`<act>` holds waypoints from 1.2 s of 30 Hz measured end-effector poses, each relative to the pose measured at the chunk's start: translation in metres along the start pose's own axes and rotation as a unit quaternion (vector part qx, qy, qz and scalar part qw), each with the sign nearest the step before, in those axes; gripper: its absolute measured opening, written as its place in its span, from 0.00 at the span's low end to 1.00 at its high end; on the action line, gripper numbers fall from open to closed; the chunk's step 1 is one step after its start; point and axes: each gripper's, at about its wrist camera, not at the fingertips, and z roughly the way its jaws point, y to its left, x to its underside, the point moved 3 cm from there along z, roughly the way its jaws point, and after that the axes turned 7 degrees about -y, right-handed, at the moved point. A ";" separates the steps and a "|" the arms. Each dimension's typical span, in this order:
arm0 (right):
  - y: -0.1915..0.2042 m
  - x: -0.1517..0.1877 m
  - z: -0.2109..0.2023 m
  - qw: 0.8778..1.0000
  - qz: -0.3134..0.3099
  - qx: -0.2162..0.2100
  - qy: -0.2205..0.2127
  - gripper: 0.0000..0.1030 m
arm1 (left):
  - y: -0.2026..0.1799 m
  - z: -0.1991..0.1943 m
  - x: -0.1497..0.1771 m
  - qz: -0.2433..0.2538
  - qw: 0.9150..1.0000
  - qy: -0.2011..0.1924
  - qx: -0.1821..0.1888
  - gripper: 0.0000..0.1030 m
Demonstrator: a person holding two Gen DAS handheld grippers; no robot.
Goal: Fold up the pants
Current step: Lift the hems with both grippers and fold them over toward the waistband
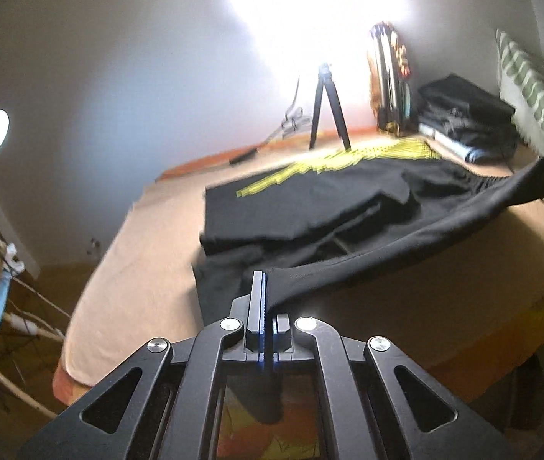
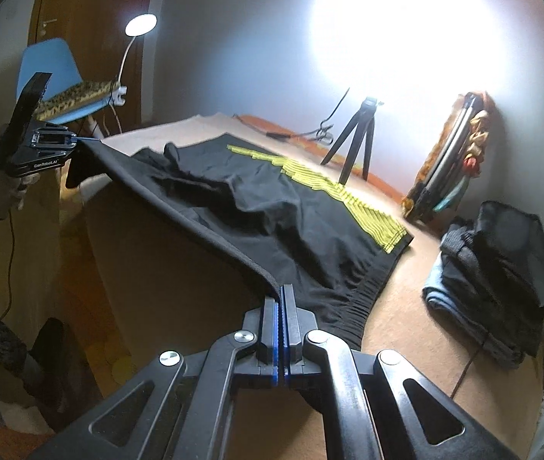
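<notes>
Pants (image 2: 272, 207), black with a yellow striped patch, lie spread on the tan bed (image 2: 406, 306), their near edge lifted off it and pulled taut between both grippers. The left gripper (image 1: 263, 287) is pinched tight on one end of that edge; the right gripper (image 2: 281, 299) is clamped on the other end. In the right view a hand (image 2: 3, 191) holds the left gripper. A tripod (image 2: 356, 145) stands beyond the pants, and folded clothes (image 2: 502, 276) sit to their right.
</notes>
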 end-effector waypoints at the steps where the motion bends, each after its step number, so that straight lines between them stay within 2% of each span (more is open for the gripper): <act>1: 0.001 -0.003 -0.005 1.000 -0.001 0.003 -0.009 0.00 | 0.000 -0.001 -0.004 0.001 1.000 -0.007 -0.002 0.01; 6: -0.008 -0.024 -0.022 0.998 0.007 0.029 -0.052 0.00 | 0.008 0.002 -0.035 0.000 0.999 -0.040 -0.008 0.01; 10: -0.018 -0.044 -0.025 0.996 0.008 0.046 -0.070 0.00 | 0.015 0.009 -0.059 -0.002 0.998 -0.065 -0.016 0.01; 18: -0.046 -0.076 -0.004 0.994 0.000 0.072 -0.078 0.00 | 0.018 0.041 -0.086 0.027 0.997 -0.075 -0.022 0.01; 24: -0.081 -0.098 0.028 0.994 0.002 0.087 -0.070 0.00 | 0.026 0.077 -0.103 0.057 0.996 -0.058 -0.026 0.01; 28: -0.101 -0.108 0.061 0.994 -0.008 0.099 -0.056 0.00 | 0.036 0.109 -0.110 0.059 0.997 -0.038 -0.023 0.01; 36: -0.146 -0.113 0.149 0.994 0.009 0.110 -0.003 0.00 | 0.036 0.189 -0.103 0.080 0.996 0.015 -0.025 0.01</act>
